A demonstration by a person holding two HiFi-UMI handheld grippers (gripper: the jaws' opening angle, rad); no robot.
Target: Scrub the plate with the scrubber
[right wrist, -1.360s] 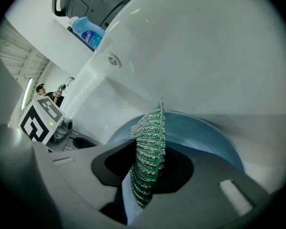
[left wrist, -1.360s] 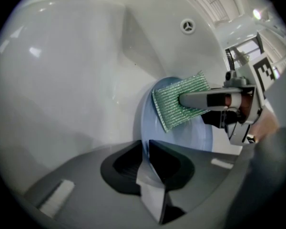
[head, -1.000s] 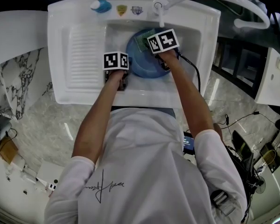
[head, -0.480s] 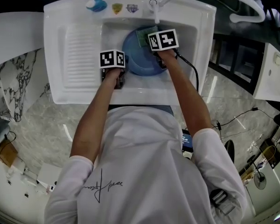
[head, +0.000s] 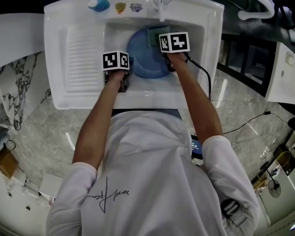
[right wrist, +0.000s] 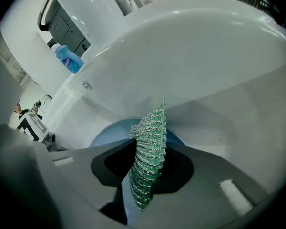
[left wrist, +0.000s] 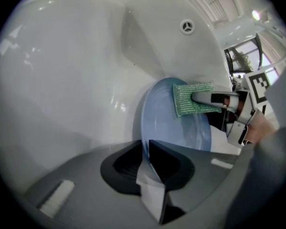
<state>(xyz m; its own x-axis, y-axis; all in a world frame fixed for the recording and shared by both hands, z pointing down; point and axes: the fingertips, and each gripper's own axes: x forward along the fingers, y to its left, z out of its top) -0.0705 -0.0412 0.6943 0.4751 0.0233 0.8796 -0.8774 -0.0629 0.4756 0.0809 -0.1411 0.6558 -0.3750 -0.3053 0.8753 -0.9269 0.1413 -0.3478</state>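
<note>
A blue plate [head: 141, 57] stands tilted in the basin of the white sink [head: 78, 90]. My left gripper [left wrist: 148, 149] is shut on the plate's near left rim; in the left gripper view the plate [left wrist: 174, 125] rises between the jaws. My right gripper [right wrist: 148, 161] is shut on a green scrubber [right wrist: 150, 149], which lies against the far part of the plate [right wrist: 109, 135]. In the head view the scrubber [head: 154, 35] shows just left of the right marker cube [head: 174, 42]. The left gripper view also shows the scrubber [left wrist: 190, 100] flat on the plate's upper face.
A blue soap bottle [head: 98, 4] and the faucet [head: 160, 6] stand on the sink's back ledge. A ribbed draining board [head: 83, 53] lies left of the basin. The overflow hole [left wrist: 186, 26] sits in the basin's far wall. A black cable [head: 202, 75] trails from the right gripper.
The scrubber has slid a little to the right across the plate's far part. The left gripper still holds the rim. The head camera has shifted slightly.
</note>
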